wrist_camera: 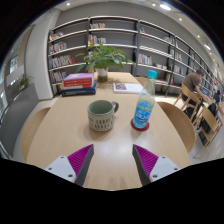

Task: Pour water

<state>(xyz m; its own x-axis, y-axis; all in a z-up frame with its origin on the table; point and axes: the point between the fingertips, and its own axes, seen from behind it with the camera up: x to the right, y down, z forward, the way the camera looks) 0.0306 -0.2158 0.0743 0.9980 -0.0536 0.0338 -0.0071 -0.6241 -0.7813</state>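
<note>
Jaws are seen spread open over the near edge of a wooden table (70, 135), with nothing held between the pink pads (80, 158). Just ahead of the gripper (113, 163), a green mug (102, 116) stands upright. Beside it, apart, a water bottle (144, 106) with a blue cap is set upright on a red coaster (140, 126). Beyond them, stacked books (78, 85) and a potted plant (103, 58) are seen, with bookshelves (150, 45) behind.

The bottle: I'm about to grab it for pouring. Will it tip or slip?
The bottle is tall and narrow on a small red coaster, so a sideways nudge could probably tip it. It looks like clear plastic, likely smooth and slightly squeezable. The open gripper is short of it.
</note>
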